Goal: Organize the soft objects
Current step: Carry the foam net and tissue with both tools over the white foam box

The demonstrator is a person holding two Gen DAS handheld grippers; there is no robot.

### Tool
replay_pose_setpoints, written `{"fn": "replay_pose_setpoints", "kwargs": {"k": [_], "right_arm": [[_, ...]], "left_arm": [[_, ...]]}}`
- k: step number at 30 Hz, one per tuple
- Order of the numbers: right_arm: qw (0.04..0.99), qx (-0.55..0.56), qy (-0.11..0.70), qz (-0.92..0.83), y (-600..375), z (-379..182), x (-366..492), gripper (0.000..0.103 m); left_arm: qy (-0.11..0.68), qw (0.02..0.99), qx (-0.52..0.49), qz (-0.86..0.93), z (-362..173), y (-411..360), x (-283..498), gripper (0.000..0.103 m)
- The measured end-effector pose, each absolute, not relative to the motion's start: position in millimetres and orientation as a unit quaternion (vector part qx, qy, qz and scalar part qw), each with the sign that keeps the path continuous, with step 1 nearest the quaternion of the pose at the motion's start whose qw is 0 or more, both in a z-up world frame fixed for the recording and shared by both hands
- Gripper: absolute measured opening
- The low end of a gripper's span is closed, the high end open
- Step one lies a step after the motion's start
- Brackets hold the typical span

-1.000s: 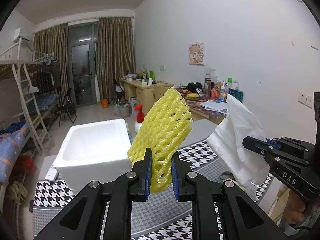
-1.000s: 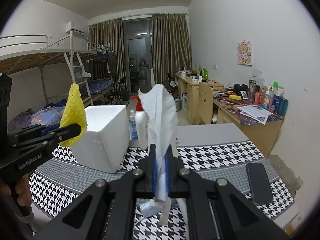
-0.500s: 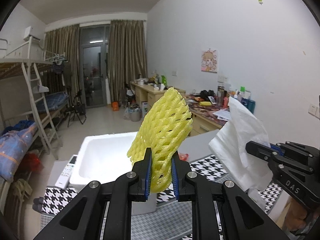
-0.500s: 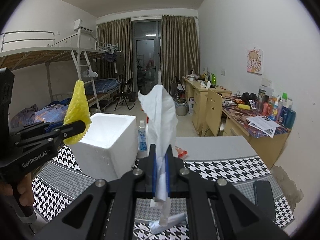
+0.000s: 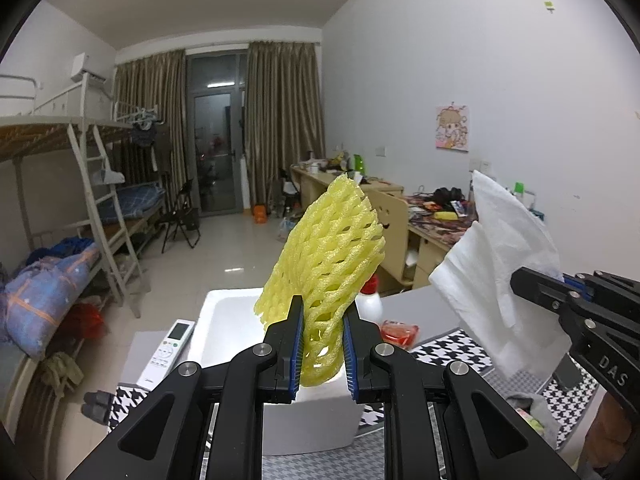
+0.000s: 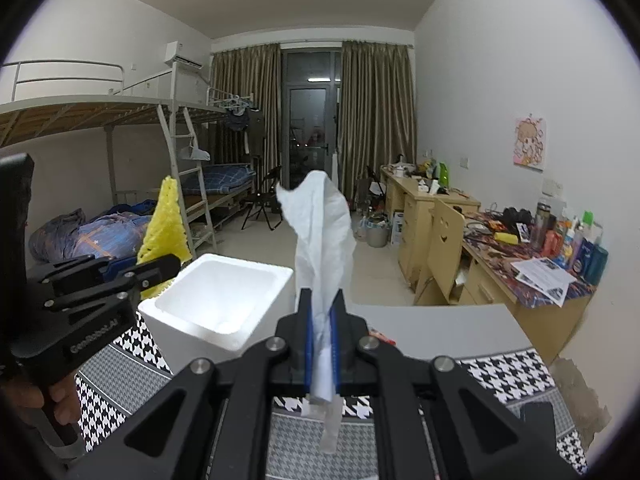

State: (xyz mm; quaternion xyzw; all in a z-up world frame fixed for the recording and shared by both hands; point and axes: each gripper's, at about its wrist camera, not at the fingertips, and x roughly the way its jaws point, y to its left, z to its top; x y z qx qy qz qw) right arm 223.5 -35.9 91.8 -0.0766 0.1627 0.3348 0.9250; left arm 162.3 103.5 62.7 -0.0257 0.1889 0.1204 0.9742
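My left gripper [image 5: 320, 344] is shut on a yellow foam net [image 5: 328, 252] and holds it upright above the open white foam box [image 5: 228, 320]. The net also shows in the right wrist view [image 6: 166, 220], beside the box [image 6: 216, 300]. My right gripper [image 6: 321, 340] is shut on a white tissue [image 6: 320, 240] that stands up from the jaws, to the right of the box. The tissue shows in the left wrist view [image 5: 496, 264] at the right. Both are held in the air over the houndstooth table cloth [image 6: 500, 368].
A white remote [image 5: 168, 344] lies left of the box. A spray bottle [image 5: 370, 300] and a red packet [image 5: 398, 330] sit behind it. A dark phone [image 6: 536, 416] lies on the cloth at right. Desks [image 6: 520, 264] line the right wall; a bunk bed [image 6: 100, 208] stands left.
Both grippers have risen and moved toward the foam box with their loads. The box now sits lower in both views and its open inside shows.
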Motion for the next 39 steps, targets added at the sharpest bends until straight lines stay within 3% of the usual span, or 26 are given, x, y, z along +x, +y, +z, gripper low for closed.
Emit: {"fn": "replay_pose_setpoints", "kwargs": {"k": [30, 32, 34, 38, 39], "right_arm": [[0.905, -0.099, 0.18, 0.372, 40, 94, 254, 0.01], [0.905, -0.101, 0.182, 0.371, 43, 93, 256, 0.01], [0.905, -0.101, 0.184, 0.37, 46, 93, 257, 0.01], [0.904, -0.103, 0.189, 0.369, 51, 93, 261, 0.01], [0.905, -0.105, 0.189, 0.368, 53, 93, 261, 0.01]], "left_arm": [[0.246, 0.957, -0.045, 0.144, 33, 146, 206, 0.022], [0.258, 0.955, -0.056, 0.136, 28, 151, 211, 0.029], [0.267, 0.953, -0.058, 0.132, 23, 155, 215, 0.048], [0.273, 0.95, -0.065, 0.138, 20, 162, 218, 0.07], [0.271, 0.95, -0.068, 0.14, 21, 164, 217, 0.081]]}}
